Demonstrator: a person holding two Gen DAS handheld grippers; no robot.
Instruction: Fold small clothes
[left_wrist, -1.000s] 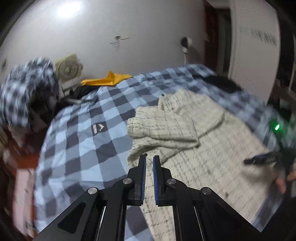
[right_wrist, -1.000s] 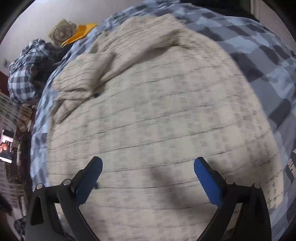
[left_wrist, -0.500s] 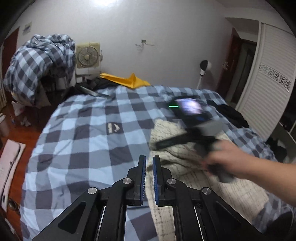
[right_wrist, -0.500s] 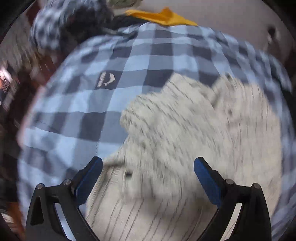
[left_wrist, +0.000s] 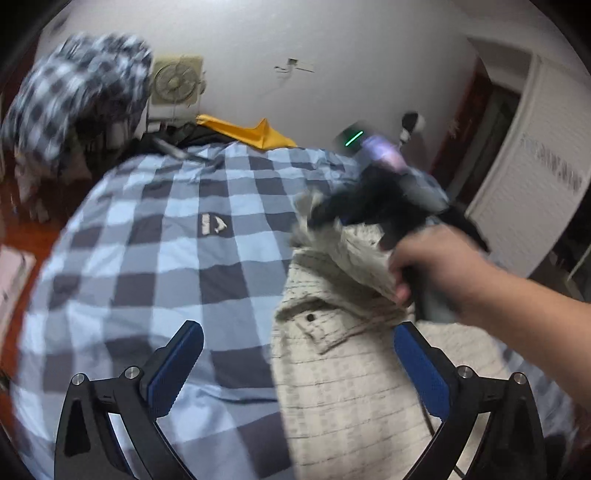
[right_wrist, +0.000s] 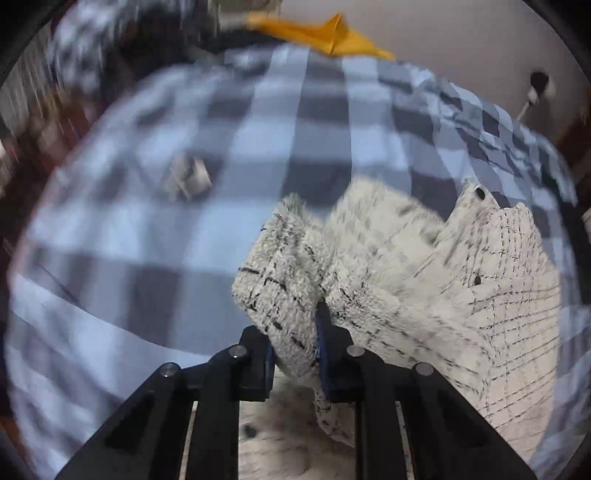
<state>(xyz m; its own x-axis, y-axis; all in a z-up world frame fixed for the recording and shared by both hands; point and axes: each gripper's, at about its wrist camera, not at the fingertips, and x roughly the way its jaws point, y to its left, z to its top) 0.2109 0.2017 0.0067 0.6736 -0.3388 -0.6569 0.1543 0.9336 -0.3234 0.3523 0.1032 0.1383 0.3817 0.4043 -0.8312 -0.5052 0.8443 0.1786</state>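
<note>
Jaws of the right gripper (right_wrist: 295, 354) pinch a soft, light, floppy jacket (right_wrist: 424, 280) at its cuff edge; left gripper (left_wrist: 295, 369) jaws gape apart over the bed (left_wrist: 155, 258).

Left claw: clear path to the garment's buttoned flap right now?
Probably yes. The left claw is open and the cream garment lies just ahead, its buttoned flap uncovered. The right claw grips a farther fold.
</note>
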